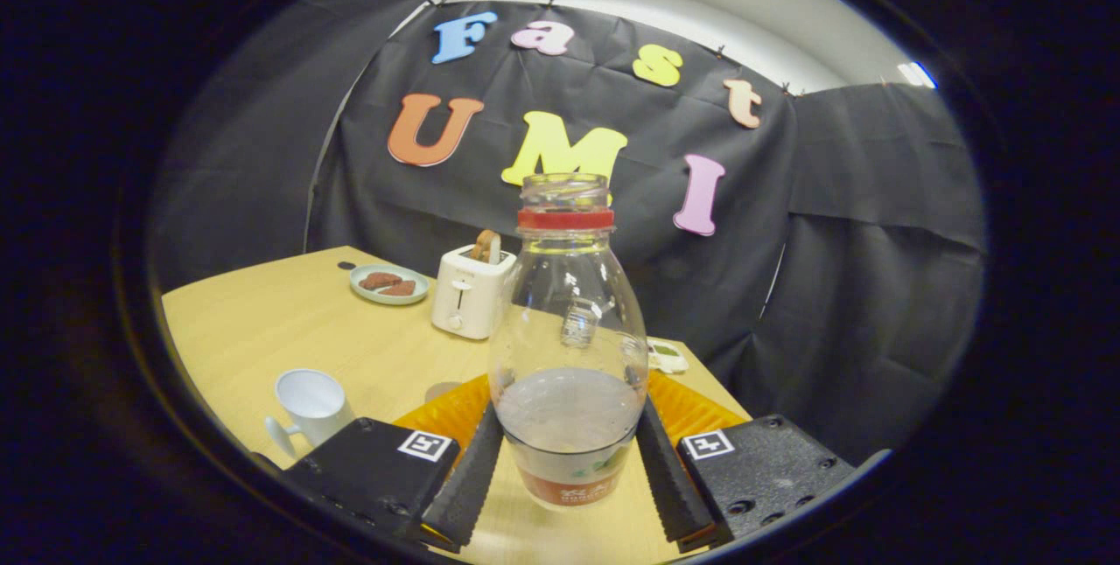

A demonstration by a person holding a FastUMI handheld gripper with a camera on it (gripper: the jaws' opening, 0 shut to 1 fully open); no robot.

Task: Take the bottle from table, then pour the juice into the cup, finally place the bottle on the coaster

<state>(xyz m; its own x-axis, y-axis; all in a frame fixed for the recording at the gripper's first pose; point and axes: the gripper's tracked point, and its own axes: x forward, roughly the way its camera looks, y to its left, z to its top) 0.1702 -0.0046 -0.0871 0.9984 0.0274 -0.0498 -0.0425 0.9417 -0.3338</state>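
Bottle gripped, pour still ahead.
On the table [289, 320], the cup [311, 403] stands empty left of the fingers [569, 482], which clamp the upright, uncapped bottle [569, 346]; an orange coaster [691, 412] waits just behind.

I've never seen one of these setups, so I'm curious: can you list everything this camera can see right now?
bottle: one, clear with a red neck ring, no cap, a little liquid at the bottom; upright between the two fingers, both pressing its sides
coaster: one, orange, ridged; on the table just behind the bottle
cup: one, white, with a handle; on the table, left of the bottle
toaster: one, white, a slice of bread sticking out; beyond the bottle
plate: one, pale green, holding brown pieces of food; left of the toaster
small white object: one; behind the coaster, too small to identify
table: one, light wood
claw: one, closed on the bottle
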